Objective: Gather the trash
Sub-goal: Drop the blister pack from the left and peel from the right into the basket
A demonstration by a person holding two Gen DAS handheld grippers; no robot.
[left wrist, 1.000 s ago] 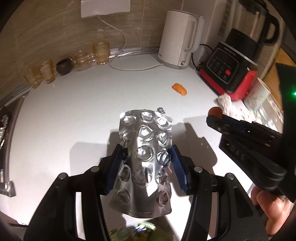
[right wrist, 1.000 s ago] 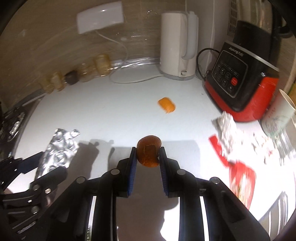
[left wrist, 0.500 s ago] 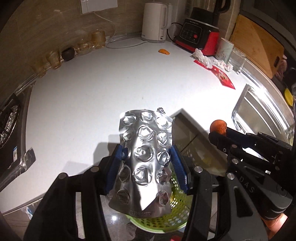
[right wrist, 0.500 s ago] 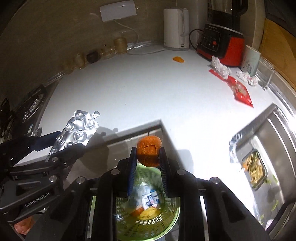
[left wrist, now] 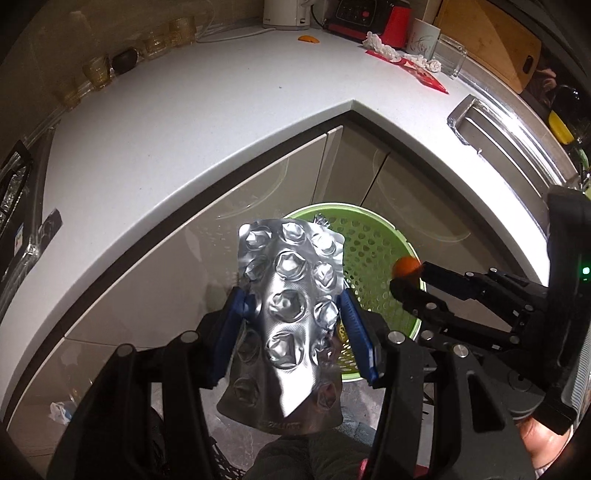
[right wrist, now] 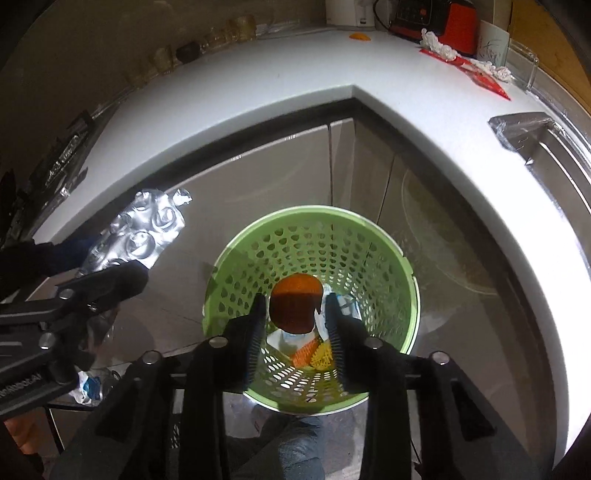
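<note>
My left gripper point(left wrist: 291, 302) is shut on a silver blister pack point(left wrist: 290, 306), held in the air left of a green perforated bin point(left wrist: 373, 251) on the floor. My right gripper point(right wrist: 295, 306) has opened its jaws above the bin point(right wrist: 365, 251); an orange peel piece point(right wrist: 295, 306) sits between the pads with gaps on both sides. Several bits of trash point(right wrist: 314, 350) lie in the bin. The right gripper point(left wrist: 406, 275) with the peel point(left wrist: 405, 265) also shows in the left wrist view, and the blister pack point(right wrist: 144, 232) in the right wrist view.
A white corner countertop point(left wrist: 207, 122) with cabinet doors point(right wrist: 280, 173) below stands behind the bin. On it are an orange peel point(left wrist: 308, 38), white tissue wads point(left wrist: 380, 46), a red wrapper point(left wrist: 424, 75), a kettle point(left wrist: 286, 14), a red blender point(left wrist: 364, 18), and small glasses point(left wrist: 159, 42). A sink point(left wrist: 517, 147) is at the right.
Both grippers have pulled back from the counter and come down over the green bin. The right gripper's jaws have spread from the orange peel. The left still grips the blister pack.
</note>
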